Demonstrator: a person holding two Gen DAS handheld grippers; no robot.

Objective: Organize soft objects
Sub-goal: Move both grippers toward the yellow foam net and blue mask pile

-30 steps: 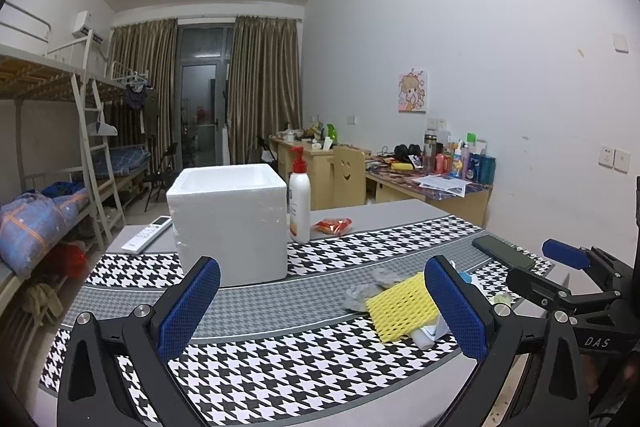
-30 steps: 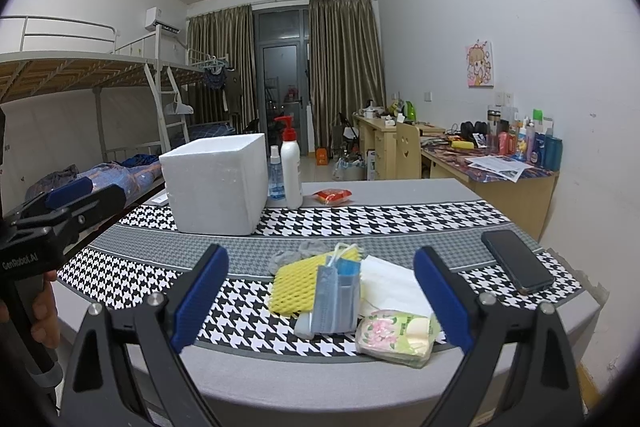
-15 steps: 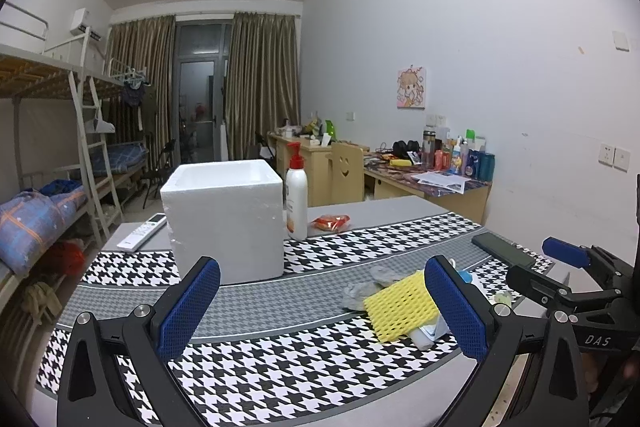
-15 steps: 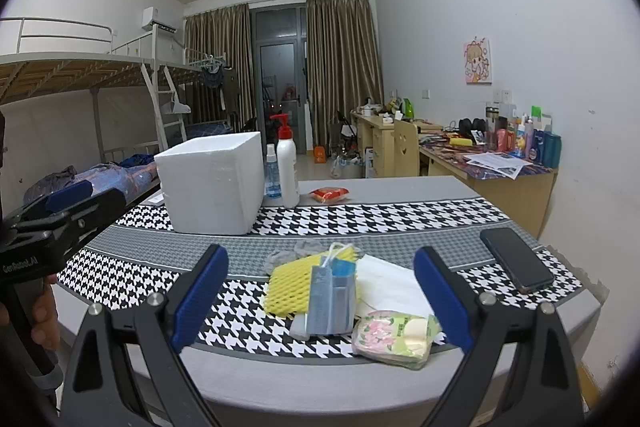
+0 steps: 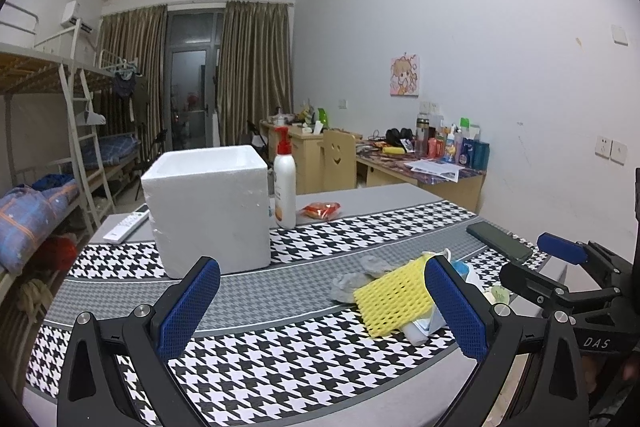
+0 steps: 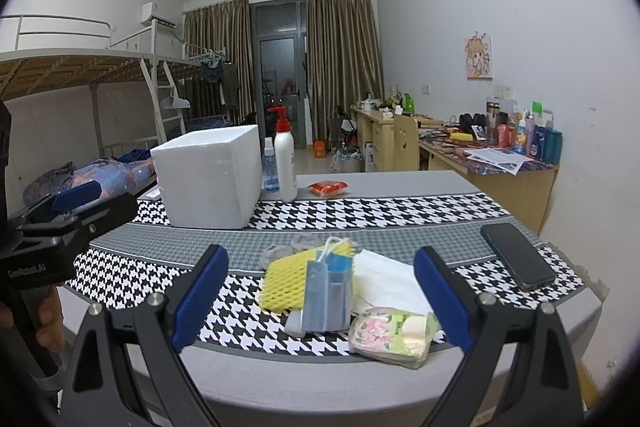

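A pile of soft things lies near the table's front edge: a yellow foam net (image 6: pixel 286 285) (image 5: pixel 394 303), a grey cloth (image 5: pixel 356 277) behind it, a blue face mask (image 6: pixel 328 297), a white tissue (image 6: pixel 386 281) and a floral tissue pack (image 6: pixel 390 335). A white foam box (image 5: pixel 210 211) (image 6: pixel 210 175) stands at the back left. My left gripper (image 5: pixel 320 311) is open and empty above the table, left of the pile. My right gripper (image 6: pixel 320 297) is open and empty, in front of the pile.
A white pump bottle (image 5: pixel 285 187), a blue spray bottle (image 6: pixel 270 167) and a red snack packet (image 5: pixel 321 209) stand beside the box. A black phone (image 6: pixel 516 255) lies at the right. A white remote (image 5: pixel 126 225) lies back left. The table (image 5: pixel 248 301) has a houndstooth cloth.
Both views shifted only slightly; the grippers drifted a little and stayed open. Nothing on the table moved.
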